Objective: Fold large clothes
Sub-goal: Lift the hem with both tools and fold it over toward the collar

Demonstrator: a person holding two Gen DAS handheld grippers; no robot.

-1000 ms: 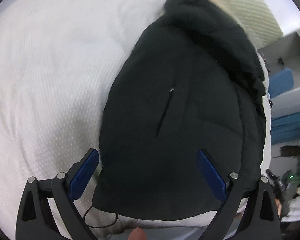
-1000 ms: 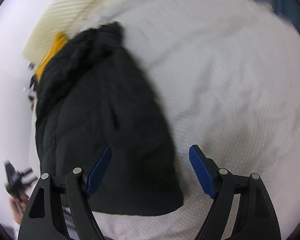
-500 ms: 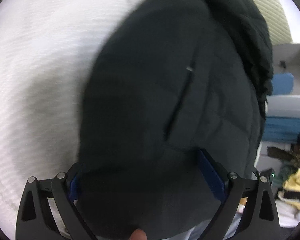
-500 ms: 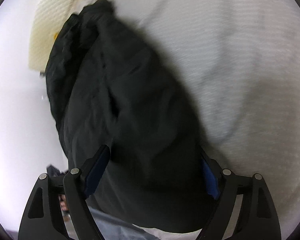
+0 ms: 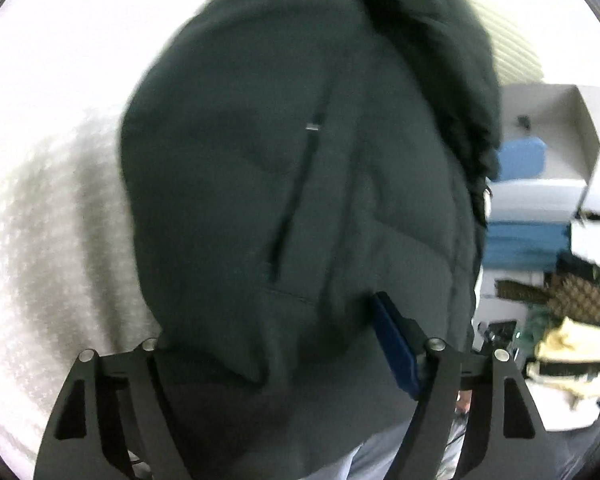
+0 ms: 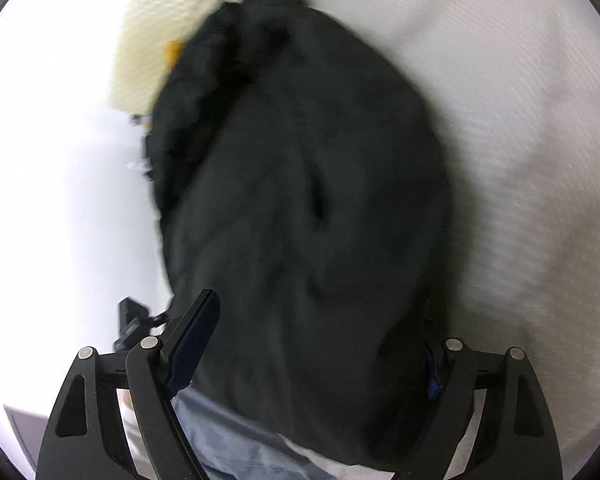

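A large black padded jacket [image 5: 300, 168] lies on the white textured bed cover [image 5: 52, 208] and fills the middle of both views; its zipped pocket slit [image 5: 296, 196] shows in the left wrist view. My left gripper [image 5: 276, 344] is open around the jacket's near hem; the left finger is hidden under the fabric. In the right wrist view the jacket [image 6: 300, 208] also sits between the open jaws of my right gripper [image 6: 320, 348], whose right pad is mostly covered by cloth.
A cream knitted pillow [image 6: 152, 32] lies at the head of the bed, with something orange [image 6: 174, 50] beside it. To the right of the bed are blue and white boxes [image 5: 536, 184] and a heap of clothes [image 5: 568, 320].
Both grippers moved forward and down onto the jacket's near hem. The fabric now lies between the fingers of each, and the jaws stay wide apart.
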